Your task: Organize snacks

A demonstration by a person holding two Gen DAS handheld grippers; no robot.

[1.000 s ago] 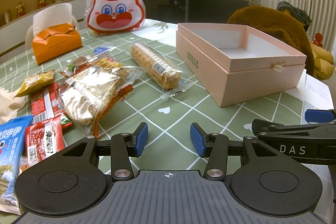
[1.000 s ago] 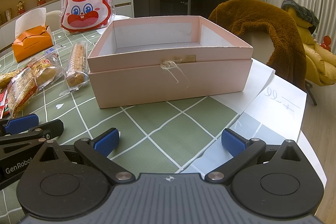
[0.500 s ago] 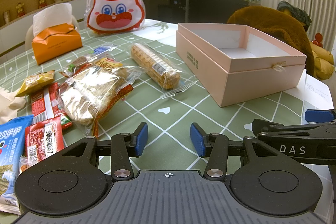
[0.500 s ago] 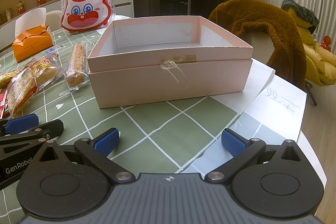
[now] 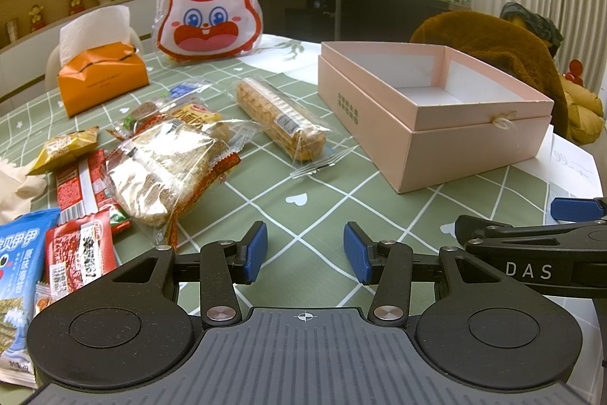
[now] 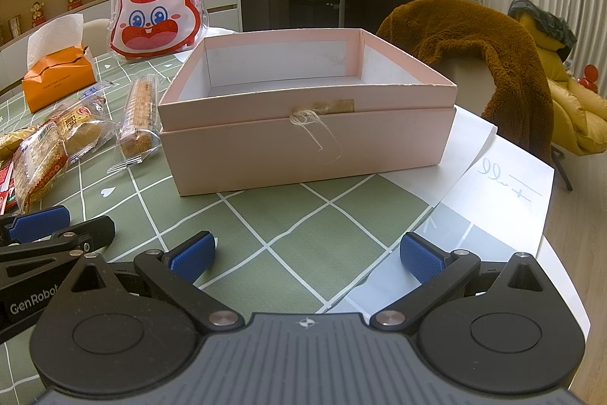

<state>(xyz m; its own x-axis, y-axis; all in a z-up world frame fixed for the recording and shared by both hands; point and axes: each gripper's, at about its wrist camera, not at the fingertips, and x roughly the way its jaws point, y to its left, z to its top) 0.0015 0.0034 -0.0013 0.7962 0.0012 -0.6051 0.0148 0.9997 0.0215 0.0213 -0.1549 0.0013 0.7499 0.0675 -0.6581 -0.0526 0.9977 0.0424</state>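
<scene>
Left gripper: I held it parted, empty, above the green cloth.
Right gripper: wide apart, empty.
Snacks: lay left of the empty pink box.

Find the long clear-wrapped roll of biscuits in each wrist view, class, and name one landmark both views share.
Left wrist view: the biscuit roll lies centre, left of the pink box.
Right wrist view: the same roll lies at left, just beside the box's left wall.
Shared landmark: the rabbit-face bag, standing at the table's far side in both views.
</scene>
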